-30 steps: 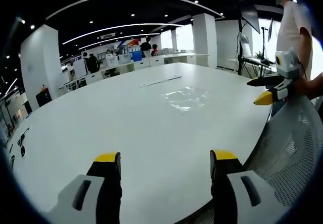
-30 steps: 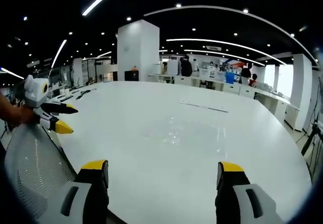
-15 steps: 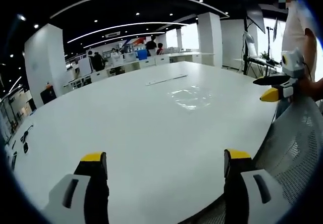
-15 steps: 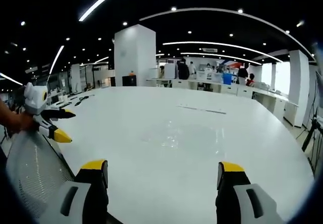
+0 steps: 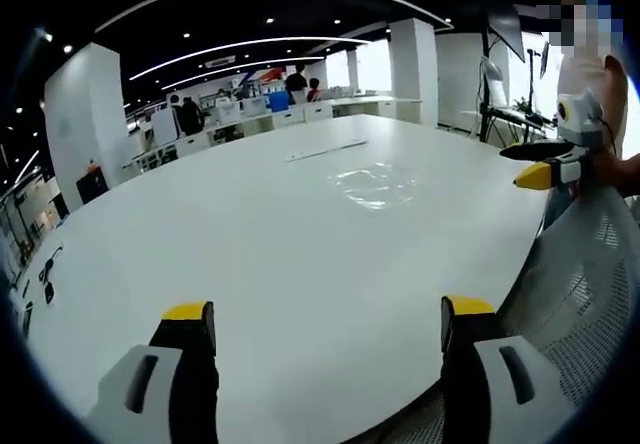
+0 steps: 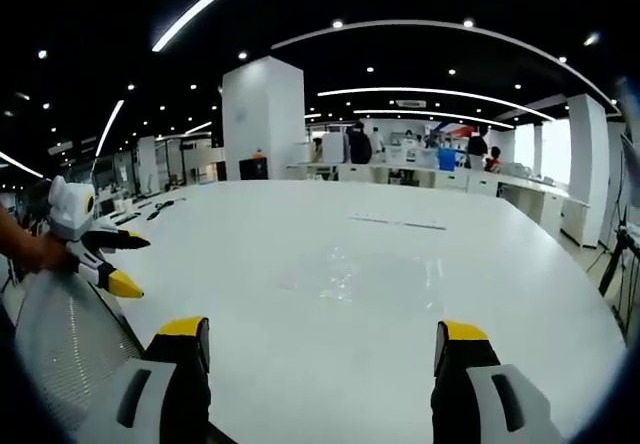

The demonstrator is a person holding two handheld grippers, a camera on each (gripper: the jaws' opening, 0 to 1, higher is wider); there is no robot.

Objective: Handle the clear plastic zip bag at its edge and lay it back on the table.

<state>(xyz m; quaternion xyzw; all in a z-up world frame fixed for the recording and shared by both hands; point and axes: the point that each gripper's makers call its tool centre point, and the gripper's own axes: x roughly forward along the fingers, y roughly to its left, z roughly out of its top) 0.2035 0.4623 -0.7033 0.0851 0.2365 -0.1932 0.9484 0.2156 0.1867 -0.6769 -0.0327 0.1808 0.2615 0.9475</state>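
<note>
Both grippers, my left gripper and right gripper, hover with jaws spread wide and empty at the near rim of the white table. Well ahead, the clear zip bag lies flat mid-table, untouched, so I judge the approach hasn't begun.

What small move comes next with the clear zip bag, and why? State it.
Probably bring the right gripper forward and down toward the near edge of the clear plastic zip bag. The bag lies flat on the white table, well ahead of both grippers, and untouched. Both the right gripper and the left gripper are open and empty, held back near the table's edge.
</note>
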